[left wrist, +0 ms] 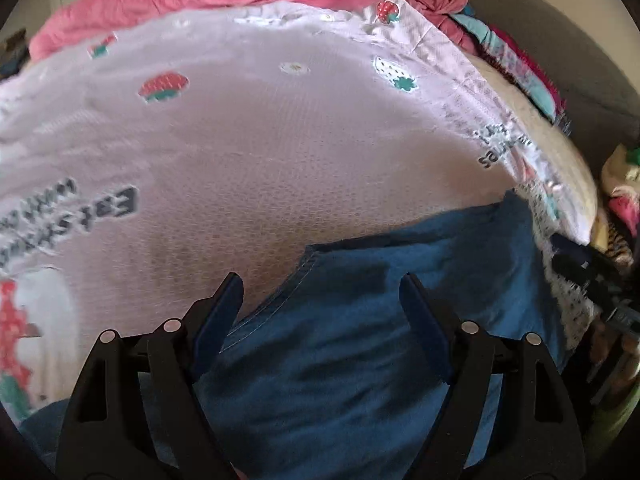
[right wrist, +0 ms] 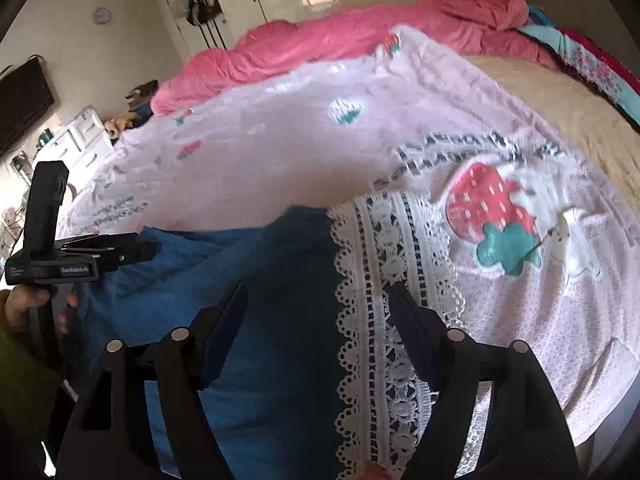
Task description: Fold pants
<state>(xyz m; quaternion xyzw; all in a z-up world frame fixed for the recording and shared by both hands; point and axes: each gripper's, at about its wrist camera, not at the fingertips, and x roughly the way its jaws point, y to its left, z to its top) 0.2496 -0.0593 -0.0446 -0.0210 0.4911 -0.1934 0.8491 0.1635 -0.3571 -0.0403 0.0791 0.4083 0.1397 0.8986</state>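
Note:
Blue pants (left wrist: 340,360) lie on a lilac strawberry blanket (left wrist: 280,140), their stitched edge running up between my left fingers. My left gripper (left wrist: 320,280) is open above that edge, and neither pad presses on the cloth. In the right wrist view the pants (right wrist: 180,288) fill the lower left, beside the blanket's white lace border (right wrist: 384,280). My right gripper (right wrist: 318,287) is open too, one finger over the pants and the other over the lace. At the pants' left end, a hand (right wrist: 24,304) holds the left gripper (right wrist: 136,250).
A pink duvet (right wrist: 320,40) is bunched along the far side of the bed. Bare beige sheet (right wrist: 560,100) and a pile of colourful clothes (right wrist: 592,72) lie at the right. A white dresser (right wrist: 80,136), a dark screen (right wrist: 24,96) and wardrobes stand beyond.

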